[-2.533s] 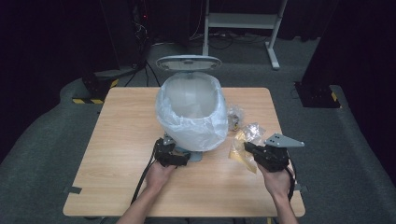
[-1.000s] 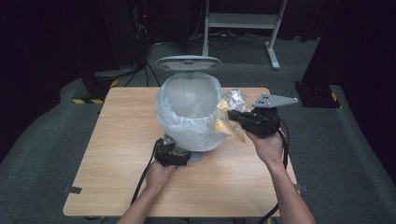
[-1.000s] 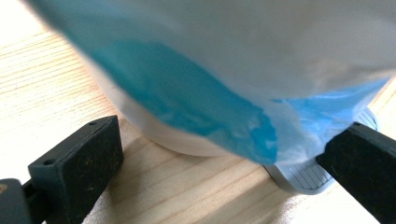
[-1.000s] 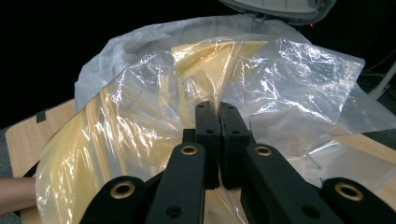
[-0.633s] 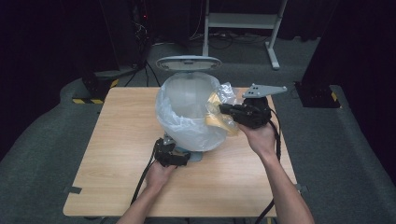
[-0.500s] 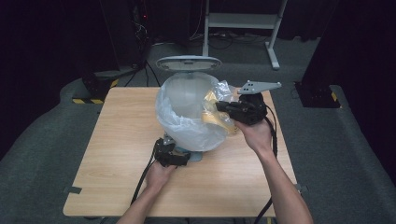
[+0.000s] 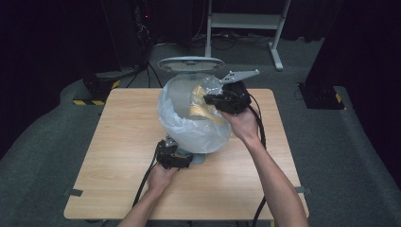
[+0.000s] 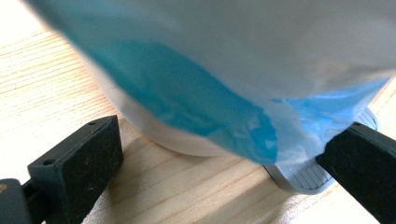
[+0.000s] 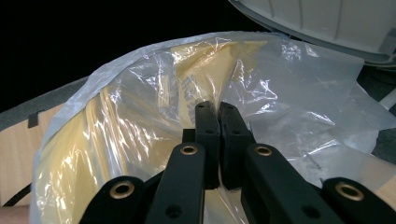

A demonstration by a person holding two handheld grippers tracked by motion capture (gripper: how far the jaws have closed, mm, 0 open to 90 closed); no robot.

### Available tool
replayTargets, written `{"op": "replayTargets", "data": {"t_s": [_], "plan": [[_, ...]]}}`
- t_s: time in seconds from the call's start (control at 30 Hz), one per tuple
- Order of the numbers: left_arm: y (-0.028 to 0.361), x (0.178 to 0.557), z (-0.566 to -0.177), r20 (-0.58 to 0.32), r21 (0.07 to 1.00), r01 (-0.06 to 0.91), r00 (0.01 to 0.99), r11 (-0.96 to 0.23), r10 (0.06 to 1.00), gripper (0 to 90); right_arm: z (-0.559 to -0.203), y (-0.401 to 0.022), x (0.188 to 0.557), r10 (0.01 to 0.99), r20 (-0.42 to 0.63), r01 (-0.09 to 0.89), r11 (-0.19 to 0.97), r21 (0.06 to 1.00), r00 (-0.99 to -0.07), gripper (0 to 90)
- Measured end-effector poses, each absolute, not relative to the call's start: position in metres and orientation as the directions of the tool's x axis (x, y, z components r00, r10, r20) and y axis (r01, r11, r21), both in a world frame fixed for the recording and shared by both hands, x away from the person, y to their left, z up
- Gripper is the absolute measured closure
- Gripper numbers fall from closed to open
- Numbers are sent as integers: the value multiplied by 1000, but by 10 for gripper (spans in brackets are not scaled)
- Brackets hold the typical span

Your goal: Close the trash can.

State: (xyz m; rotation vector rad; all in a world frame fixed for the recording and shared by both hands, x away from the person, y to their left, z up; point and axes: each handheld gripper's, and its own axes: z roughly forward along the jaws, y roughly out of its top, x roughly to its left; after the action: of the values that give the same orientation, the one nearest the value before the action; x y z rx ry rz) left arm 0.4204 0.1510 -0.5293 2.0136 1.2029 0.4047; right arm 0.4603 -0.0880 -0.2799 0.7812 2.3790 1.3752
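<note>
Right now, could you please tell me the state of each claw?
Left claw: open, jaws either side of the bin's base.
Right claw: shut on the yellow wrapper.

A light wooden desk (image 7: pixel 118 156) is set on a grey carpeted floor (image 7: pixel 47 132). A bin (image 7: pixel 194 127) lined with a clear bag is stood on it near the middle. The left gripper (image 7: pixel 172 158) is rested on the desk at the bin's base.
</note>
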Motion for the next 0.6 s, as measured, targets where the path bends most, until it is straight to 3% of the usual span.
{"op": "replayTargets", "data": {"t_s": [0.47, 0.6], "plan": [[151, 420, -529, -101, 732, 620, 510, -284, 854, 6, -287, -60, 483, 617, -9, 344, 450, 824, -787, 871], [151, 420, -529, -101, 731, 620, 511, -284, 854, 6, -292, -54, 490, 631, -6, 369, 461, 807, -776, 757]]}}
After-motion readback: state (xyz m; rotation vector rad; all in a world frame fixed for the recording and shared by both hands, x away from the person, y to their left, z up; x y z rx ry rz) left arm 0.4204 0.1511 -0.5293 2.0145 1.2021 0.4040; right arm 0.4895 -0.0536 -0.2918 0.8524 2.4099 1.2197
